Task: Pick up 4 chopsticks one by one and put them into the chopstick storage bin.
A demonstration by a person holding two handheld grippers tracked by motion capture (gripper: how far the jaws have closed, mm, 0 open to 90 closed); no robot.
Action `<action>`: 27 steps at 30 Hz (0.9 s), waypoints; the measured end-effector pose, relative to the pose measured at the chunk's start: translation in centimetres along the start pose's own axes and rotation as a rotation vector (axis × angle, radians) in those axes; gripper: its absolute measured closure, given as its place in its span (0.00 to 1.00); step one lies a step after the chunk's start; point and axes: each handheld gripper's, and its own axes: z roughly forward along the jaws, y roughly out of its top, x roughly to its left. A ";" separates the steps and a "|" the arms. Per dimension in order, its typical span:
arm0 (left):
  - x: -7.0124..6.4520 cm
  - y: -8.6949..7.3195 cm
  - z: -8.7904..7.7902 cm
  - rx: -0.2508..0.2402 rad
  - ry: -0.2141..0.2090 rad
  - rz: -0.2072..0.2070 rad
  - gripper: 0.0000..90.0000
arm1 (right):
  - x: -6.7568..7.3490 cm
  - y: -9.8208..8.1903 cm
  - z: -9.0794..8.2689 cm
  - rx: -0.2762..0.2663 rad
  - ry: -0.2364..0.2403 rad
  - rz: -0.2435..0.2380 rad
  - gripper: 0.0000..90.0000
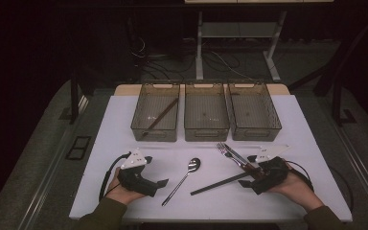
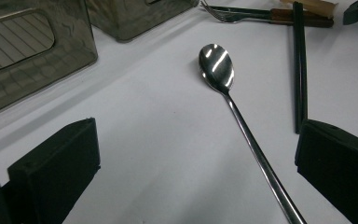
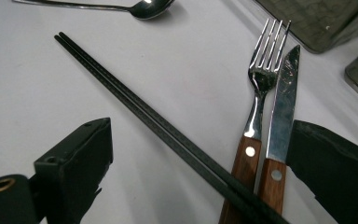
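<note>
Cutlery sorting, barely begun — one brown stick lying in the left bin (image 1: 155,112), while spoon (image 1: 186,176), black chopsticks (image 1: 218,183), fork (image 3: 257,100) and knife (image 3: 282,109) are waiting in front of that bin, left gripper (image 1: 162,183) and right gripper (image 1: 244,182) both gaping, gripping nothing.

My left gripper (image 1: 160,183): matte black body, blocky square-ended jaws w/ a small screw hole near one tip, grey three-cornered plate on top, black cable looping off the side away from the spoon (image 1: 184,178). Right gripper (image 1: 246,182): same build, brass-ringed hole by one jaw's base. Sleeves both olive-brown.
</note>
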 end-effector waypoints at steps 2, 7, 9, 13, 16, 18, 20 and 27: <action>0.1 -0.1 0.0 0.006 -0.003 -0.009 0.00 | -0.1 0.4 0.3 0.006 0.012 -0.008 0.08; 0.1 0.0 0.1 0.012 0.001 0.004 0.00 | -0.2 1.2 1.2 0.038 0.043 -0.034 0.08; 0.1 0.0 0.2 0.013 -0.001 0.006 0.00 | -0.2 1.5 1.6 0.050 0.053 -0.052 0.08; 0.1 0.0 0.3 0.020 -0.004 0.014 0.00 | -0.3 2.1 2.4 0.073 0.082 -0.093 0.17; 0.0 0.0 0.4 0.018 -0.011 0.018 0.00 | -0.2 2.2 2.8 0.095 0.078 -0.124 0.18; 0.0 0.0 0.4 0.018 -0.012 0.021 0.00 | 0.0 2.2 3.0 0.109 0.081 -0.135 0.21; 0.0 0.0 0.5 0.020 -0.013 0.023 0.00 | 0.1 2.1 3.1 0.111 0.094 -0.140 0.26; -0.1 0.0 0.5 0.023 -0.018 0.030 0.00 | 0.3 1.8 3.6 0.138 0.117 -0.145 0.31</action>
